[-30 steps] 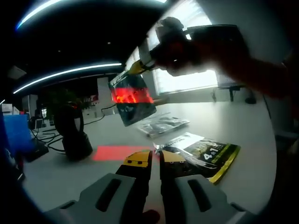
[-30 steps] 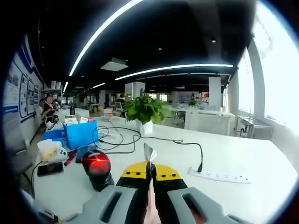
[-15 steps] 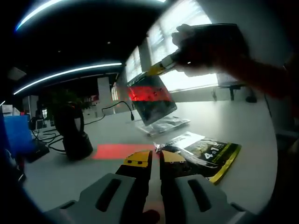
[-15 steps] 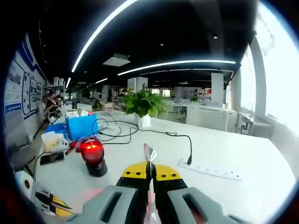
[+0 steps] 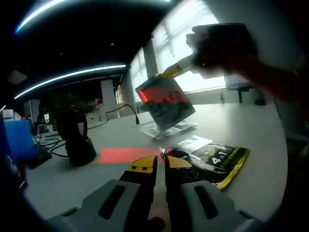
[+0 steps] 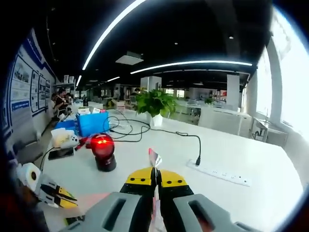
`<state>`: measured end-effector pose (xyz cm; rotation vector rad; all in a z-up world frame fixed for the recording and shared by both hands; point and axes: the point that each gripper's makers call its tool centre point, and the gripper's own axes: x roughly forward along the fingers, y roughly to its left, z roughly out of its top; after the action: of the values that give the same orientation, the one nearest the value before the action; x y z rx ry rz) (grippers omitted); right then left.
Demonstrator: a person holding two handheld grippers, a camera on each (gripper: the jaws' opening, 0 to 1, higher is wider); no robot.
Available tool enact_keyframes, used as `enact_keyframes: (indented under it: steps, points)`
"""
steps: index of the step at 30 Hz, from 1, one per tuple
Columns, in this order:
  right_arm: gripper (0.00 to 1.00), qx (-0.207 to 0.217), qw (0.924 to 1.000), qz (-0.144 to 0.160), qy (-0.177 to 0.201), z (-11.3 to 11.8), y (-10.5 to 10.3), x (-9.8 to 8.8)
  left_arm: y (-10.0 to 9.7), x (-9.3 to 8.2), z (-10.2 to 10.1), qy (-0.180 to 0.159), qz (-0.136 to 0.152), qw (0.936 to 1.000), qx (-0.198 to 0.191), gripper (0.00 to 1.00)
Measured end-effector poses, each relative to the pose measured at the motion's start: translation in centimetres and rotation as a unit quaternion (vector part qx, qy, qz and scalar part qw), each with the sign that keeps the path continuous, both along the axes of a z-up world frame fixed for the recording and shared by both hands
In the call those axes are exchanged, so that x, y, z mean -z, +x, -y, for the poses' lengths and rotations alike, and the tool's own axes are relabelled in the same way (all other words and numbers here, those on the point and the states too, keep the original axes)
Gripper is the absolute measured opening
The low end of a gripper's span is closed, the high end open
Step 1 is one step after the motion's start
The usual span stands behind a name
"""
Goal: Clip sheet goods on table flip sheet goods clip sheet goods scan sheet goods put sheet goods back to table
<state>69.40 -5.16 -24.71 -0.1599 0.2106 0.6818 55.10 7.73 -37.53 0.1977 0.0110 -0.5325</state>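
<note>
Left gripper view sits low over the worktop (image 5: 251, 125), facing the bright windows, close to the packets. Right gripper view sits higher, looking across the office. Both catch the black scanner (image 5: 77, 140) (image 6: 104, 152) on its stand.

A glossy foil sachet (image 5: 165, 102) glows red where light strikes its crinkled film; a shiny black-and-yellow plastic packet (image 5: 217, 160) lies on the smooth, matt white surface (image 6: 251, 193) beside a glossy black plastic scanner (image 6: 104, 152).

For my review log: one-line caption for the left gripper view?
Right gripper holds a sachet aloft near the scanner, above packets on the table.
</note>
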Motion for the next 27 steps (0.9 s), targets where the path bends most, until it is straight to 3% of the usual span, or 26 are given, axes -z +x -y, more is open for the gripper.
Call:
enact_keyframes:
  steps: [5, 14, 16, 21, 27]
  points:
    - [0.0, -0.015, 0.9998, -0.01, -0.003, 0.0, 0.1, 0.3, 0.0, 0.0, 0.0, 0.001, 0.0, 1.0, 0.0, 0.0]
    - [0.0, -0.003, 0.9997, -0.014, -0.018, 0.9, 1.3, 1.2, 0.1, 0.1, 0.0, 0.002, 0.0, 1.0, -0.001, 0.0]
    - [0.0, 0.006, 0.9985, 0.01, -0.053, 1.5, 2.0, 1.3, 0.1, 0.2, 0.0, 0.002, 0.0, 1.0, -0.001, 0.0]
    - [0.0, 0.014, 0.9929, 0.036, -0.113, 1.8, 3.0, 2.2, 0.0, 0.1, 0.1, 0.001, 0.0, 1.0, 0.0, 0.0]
    - [0.0, 0.019, 0.9882, 0.038, -0.147, 2.2, 4.4, 3.5, 0.0, 0.1, 0.1, 0.0, -0.001, 1.0, 0.001, 0.0]
